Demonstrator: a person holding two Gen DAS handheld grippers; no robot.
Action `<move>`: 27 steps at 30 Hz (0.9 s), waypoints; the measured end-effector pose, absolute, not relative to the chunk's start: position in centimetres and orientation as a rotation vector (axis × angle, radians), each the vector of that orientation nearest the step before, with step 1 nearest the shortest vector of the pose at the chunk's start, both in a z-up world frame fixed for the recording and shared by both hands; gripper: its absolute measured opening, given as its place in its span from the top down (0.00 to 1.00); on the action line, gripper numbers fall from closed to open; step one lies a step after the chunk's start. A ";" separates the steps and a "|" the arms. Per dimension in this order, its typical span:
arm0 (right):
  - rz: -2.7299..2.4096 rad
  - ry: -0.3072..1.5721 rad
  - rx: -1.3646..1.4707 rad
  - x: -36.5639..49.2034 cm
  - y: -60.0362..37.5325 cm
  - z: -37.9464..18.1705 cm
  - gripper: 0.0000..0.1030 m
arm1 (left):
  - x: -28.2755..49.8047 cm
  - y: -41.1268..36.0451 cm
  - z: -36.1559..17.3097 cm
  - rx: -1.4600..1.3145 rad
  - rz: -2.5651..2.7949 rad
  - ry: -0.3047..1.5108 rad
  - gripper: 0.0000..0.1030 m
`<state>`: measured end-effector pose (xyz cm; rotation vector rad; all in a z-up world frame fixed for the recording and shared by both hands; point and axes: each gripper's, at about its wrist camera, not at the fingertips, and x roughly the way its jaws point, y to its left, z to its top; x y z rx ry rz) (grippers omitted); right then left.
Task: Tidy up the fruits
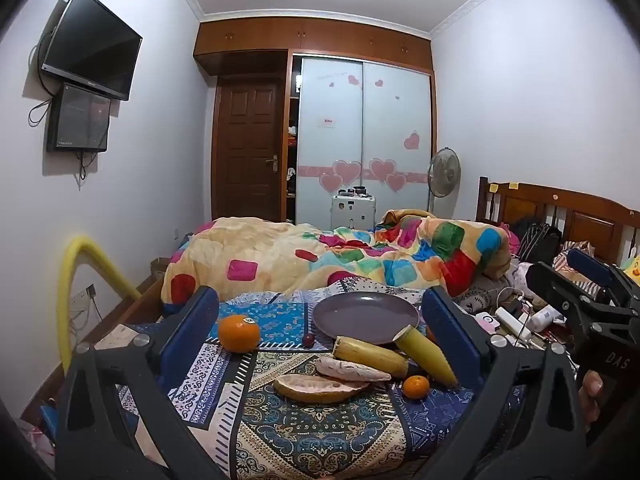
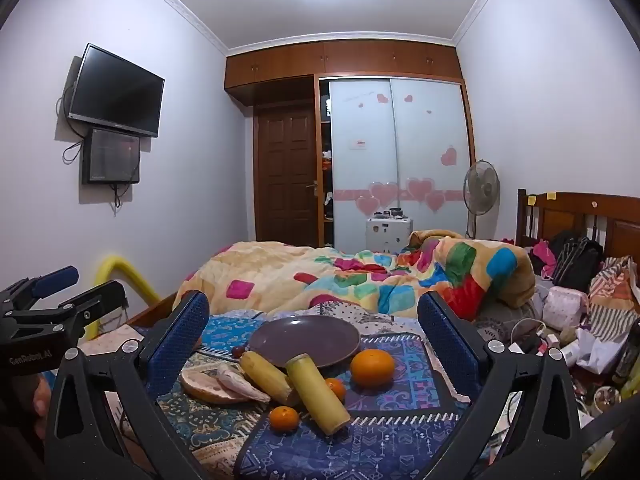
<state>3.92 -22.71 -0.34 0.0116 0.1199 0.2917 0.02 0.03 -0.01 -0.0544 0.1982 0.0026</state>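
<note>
1. Both grippers are spread as wide as they go and holding nothing. The left gripper point(image 1: 320, 326) and right gripper point(image 2: 314, 330) hover level-ish over the near edge of the bed point(image 1: 312, 440), pointed at the fruit pile.

2. Where the stuff is: the purple plate point(image 1: 365, 315) sits empty on the patterned sheet, further in from the near edge, with the fruit heaped just in front of it.

3. Biggest risk imo: the bed is soft and lumpy, so nudging one round fruit could send it rolling off toward the side edge. The big orange point(image 1: 239, 333) sits on its own out to the left.

4. The two yellow cane-like sticks point(image 1: 426, 354) lean across each other against the plate rim. Grab one and the other probably slides, maybe knocking the small mandarin point(image 1: 416, 386).

5. The pomelo wedge point(image 1: 320, 388) has a peeled segment point(image 1: 352, 369) resting on it, which likely slips off if lifted together.

6. Count: one plate, two big oranges, two mandarins, two sticks, one wedge, one segment, one small dark red fruit point(image 1: 308, 340).
</note>
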 end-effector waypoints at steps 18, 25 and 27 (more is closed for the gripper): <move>0.298 0.111 0.015 3.6 -22.7 -0.1 0.00 | -0.4 0.0 0.1 -0.045 0.004 0.188 0.00; 0.307 0.106 0.020 3.1 -21.9 0.3 0.00 | -0.5 0.0 0.2 -0.043 0.005 0.185 0.00; 0.309 0.104 0.023 3.1 -21.7 0.3 0.00 | -0.6 0.0 0.3 -0.040 0.008 0.184 0.00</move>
